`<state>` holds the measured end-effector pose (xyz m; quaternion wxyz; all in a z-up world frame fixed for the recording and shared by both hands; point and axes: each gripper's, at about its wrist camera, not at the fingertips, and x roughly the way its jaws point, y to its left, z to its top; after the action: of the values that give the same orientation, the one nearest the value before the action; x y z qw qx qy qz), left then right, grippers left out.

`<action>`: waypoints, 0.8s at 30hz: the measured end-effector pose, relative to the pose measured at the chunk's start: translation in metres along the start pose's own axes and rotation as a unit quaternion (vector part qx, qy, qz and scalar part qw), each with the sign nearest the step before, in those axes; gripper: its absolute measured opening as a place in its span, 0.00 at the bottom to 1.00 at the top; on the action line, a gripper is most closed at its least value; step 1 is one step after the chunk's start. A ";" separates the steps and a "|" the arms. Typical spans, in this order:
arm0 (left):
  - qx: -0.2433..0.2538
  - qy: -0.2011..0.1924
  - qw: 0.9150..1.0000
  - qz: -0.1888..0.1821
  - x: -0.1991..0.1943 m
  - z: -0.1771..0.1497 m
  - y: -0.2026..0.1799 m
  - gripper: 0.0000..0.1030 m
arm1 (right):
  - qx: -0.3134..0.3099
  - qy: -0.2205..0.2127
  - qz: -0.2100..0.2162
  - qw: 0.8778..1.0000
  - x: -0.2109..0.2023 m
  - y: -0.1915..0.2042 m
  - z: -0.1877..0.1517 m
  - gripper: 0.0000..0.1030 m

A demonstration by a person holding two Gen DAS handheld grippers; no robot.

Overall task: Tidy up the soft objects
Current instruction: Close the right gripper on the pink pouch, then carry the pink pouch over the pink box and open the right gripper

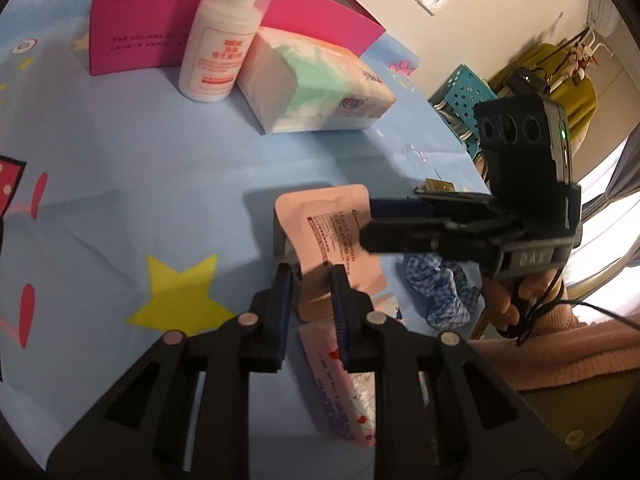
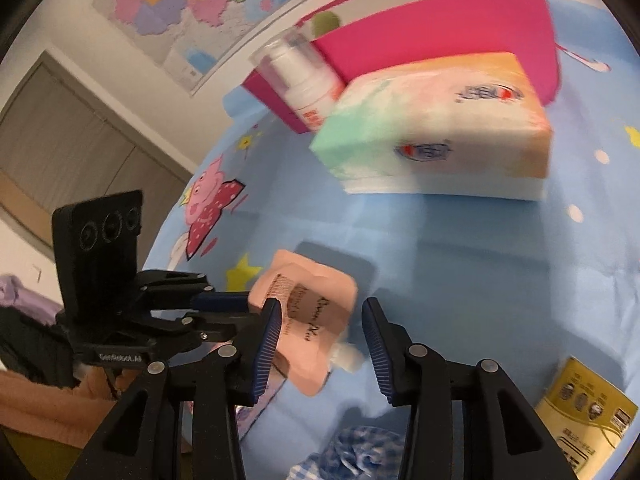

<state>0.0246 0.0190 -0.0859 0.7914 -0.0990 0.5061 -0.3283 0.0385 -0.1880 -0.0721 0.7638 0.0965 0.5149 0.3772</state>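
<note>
Pink pouch (image 1: 332, 232) stands tilted, raised off the blue-clothed table (image 1: 160, 160) at lower centre of both views. Left claw (image 1: 311, 276) is pressed together on the pouch's lower edge; that edge is shadowed and partly covered by the fingers. Right claw (image 2: 322, 316) is spread: the pouch lies between its fingers against the left-hand pad, with a gap to the other pad. The pouch's white cap is blurred, and its print is not legible.

A second pink packet (image 1: 340, 380) lies flat below the left claw, mostly covered by it. Checked blue scrunchie (image 1: 440, 288) lies at right of centre, partly behind the right claw. Tissue pack (image 1: 320, 80), white pump bottle (image 1: 218, 52) and magenta box (image 1: 132, 28) stand together at upper centre; the bottle's top is cut off. Yellow package (image 2: 588, 400) is cropped at lower right.
</note>
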 end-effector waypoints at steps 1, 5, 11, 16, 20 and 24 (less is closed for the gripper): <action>-0.002 0.000 1.000 -0.001 -0.001 0.000 0.000 0.21 | -0.005 -0.003 -0.009 1.000 0.000 0.001 0.000 0.38; 0.002 0.000 1.000 0.007 -0.003 0.003 -0.003 0.21 | -0.004 -0.014 -0.011 1.000 -0.006 0.001 0.001 0.14; 0.028 -0.023 0.999 0.005 -0.014 0.022 -0.019 0.21 | -0.023 -0.050 -0.028 0.998 -0.035 0.007 0.014 0.14; 0.051 -0.054 0.997 0.002 -0.031 0.057 -0.032 0.21 | -0.038 -0.089 -0.036 0.995 -0.063 0.011 0.040 0.14; 0.073 -0.078 0.994 0.020 -0.040 0.089 -0.044 0.21 | -0.051 -0.119 -0.048 0.990 -0.080 0.012 0.068 0.14; 0.074 -0.088 0.993 0.036 -0.043 0.130 -0.046 0.22 | -0.050 -0.146 -0.050 0.987 -0.092 0.004 0.104 0.14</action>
<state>0.1060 -0.0123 0.0285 0.8491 -0.0509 0.4121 -0.3264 0.1091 -0.2225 0.0422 0.8527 0.0861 0.3823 0.3454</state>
